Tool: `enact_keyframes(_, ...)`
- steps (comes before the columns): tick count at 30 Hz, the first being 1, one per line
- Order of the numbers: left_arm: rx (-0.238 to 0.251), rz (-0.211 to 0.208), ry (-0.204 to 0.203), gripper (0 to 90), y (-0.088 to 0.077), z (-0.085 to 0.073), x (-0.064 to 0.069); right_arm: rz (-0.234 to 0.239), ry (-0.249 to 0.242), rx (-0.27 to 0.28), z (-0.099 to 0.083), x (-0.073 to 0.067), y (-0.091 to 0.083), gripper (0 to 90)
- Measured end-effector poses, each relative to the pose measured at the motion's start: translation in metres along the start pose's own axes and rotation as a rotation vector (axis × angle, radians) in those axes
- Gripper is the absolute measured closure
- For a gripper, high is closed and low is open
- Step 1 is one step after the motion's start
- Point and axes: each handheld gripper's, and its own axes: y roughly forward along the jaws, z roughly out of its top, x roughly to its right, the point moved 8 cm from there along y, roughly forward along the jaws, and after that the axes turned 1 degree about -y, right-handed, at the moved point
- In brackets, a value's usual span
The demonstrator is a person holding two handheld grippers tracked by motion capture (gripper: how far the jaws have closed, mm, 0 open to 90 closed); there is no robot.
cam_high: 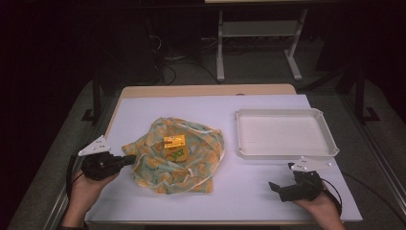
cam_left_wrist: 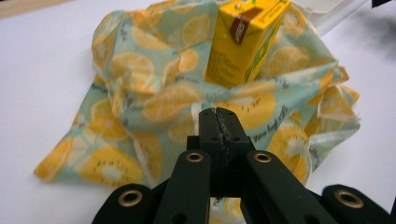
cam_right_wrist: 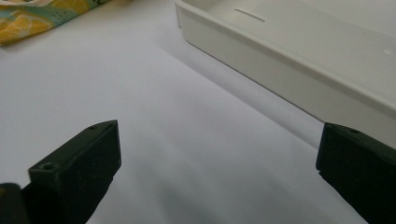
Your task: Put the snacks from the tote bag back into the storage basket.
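Looking down from the high view, we see the lemon-print cloth (cam_high: 174,158) lying crumpled left of centre on the white bench (cam_high: 249,191), with a small yellow carton (cam_high: 174,142) standing on it near the middle of the folds. Our left hand-held gripper (cam_high: 128,160) comes in from the lower left of the frame and meets the cloth at its left edge. In the left gripper view, the left hand-held gripper (cam_left_wrist: 218,122) has its jaws pressed together at the centre of the frame, with the cloth (cam_left_wrist: 154,102) directly around the tips; we take it to be pinching a fold of the fabric, though the pinched part itself is hidden between the pads. The carton (cam_left_wrist: 243,39) rises just beyond the tips, at the upper middle of that frame, tilted slightly. Our right hand-held gripper (cam_high: 276,188) rests at the lower right of the high view, well apart from the cloth and just below the white tray (cam_high: 242,143). In the right gripper view its jaws stand wide apart over bare bench, the tray (cam_right_wrist: 280,74) crossing the upper right.
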Motion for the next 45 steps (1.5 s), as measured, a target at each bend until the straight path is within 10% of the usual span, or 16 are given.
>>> enact_keyframes(27,-0.034,-0.077,0.069,89.9,0.063,0.032,0.018,0.016,-0.005,0.016,0.004,-0.001,0.001,0.0)
enact_keyframes(45,-0.067,-0.079,0.091,89.9,0.076,0.029,0.021,0.015,-0.003,0.019,0.003,-0.002,-0.001,0.0)
